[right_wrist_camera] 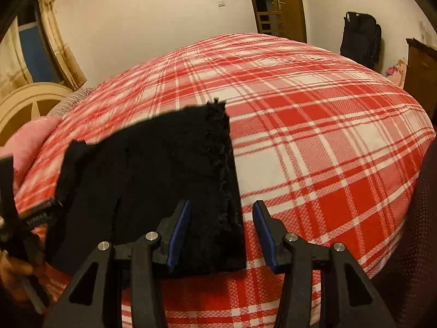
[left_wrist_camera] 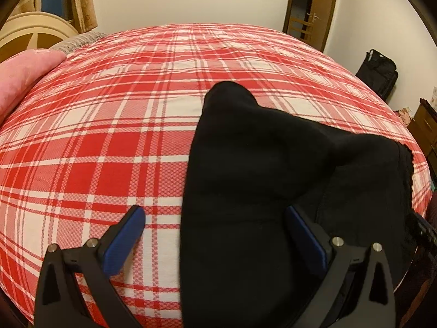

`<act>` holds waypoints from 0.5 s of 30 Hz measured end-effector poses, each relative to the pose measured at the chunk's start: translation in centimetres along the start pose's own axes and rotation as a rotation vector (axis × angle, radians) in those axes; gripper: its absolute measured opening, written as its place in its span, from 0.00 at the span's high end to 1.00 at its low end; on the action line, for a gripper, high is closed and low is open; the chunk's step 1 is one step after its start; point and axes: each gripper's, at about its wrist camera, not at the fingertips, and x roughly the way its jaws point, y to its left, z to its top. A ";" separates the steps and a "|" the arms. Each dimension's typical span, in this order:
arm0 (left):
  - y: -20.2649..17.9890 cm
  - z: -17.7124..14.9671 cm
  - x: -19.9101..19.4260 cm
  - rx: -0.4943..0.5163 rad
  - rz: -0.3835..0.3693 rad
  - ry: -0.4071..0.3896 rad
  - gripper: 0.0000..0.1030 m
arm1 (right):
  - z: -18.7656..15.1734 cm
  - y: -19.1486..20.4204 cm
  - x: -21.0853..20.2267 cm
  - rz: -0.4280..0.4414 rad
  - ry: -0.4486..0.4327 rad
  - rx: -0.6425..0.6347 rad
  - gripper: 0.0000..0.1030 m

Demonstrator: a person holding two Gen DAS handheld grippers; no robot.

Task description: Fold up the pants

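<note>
- The black pants lie folded near the front edge of the bed, on its red checked cover.
- The left gripper is spread wide, with the cloth's edge between its pads but not pinched.
- The right gripper is spread too, its pads on either side of the frayed edge, not pressing.
- The cloth looks soft, light and limp; I would take it at the corners.

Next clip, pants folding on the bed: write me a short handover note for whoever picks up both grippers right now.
Left gripper: open, black fabric pants lying between its blue pads, not pinched.
Right gripper: open over the frayed right edge of the pants, nothing held.
Pants: bunched near the front of the red-and-white plaid bedspread, partly doubled over, top layer humped.
Done: a rough first fold, it seems.
Left: flatten, square the edges, fold again.
</note>
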 end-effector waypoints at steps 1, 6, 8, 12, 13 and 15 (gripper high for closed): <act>0.1 -0.1 -0.1 0.001 -0.001 0.001 0.00 | 0.4 -0.2 -0.8 0.006 -0.041 0.016 0.52; 0.4 0.1 -0.8 -0.005 -0.001 0.037 0.00 | 3.6 0.6 -1.5 -0.021 -0.130 -0.056 0.52; 0.6 0.6 -1.3 0.005 0.002 0.037 0.00 | 4.8 1.3 -0.4 -0.030 -0.127 -0.080 0.52; 1.1 1.4 -2.5 0.020 0.051 -0.021 0.00 | 6.6 4.2 1.0 0.062 -0.134 -0.142 0.54; 1.2 1.4 -2.4 0.024 0.062 -0.015 0.00 | 6.7 5.2 1.2 0.079 -0.132 -0.174 0.54; 1.5 1.0 -1.6 0.016 0.074 0.015 0.00 | 6.7 7.8 2.4 0.077 -0.103 -0.262 0.54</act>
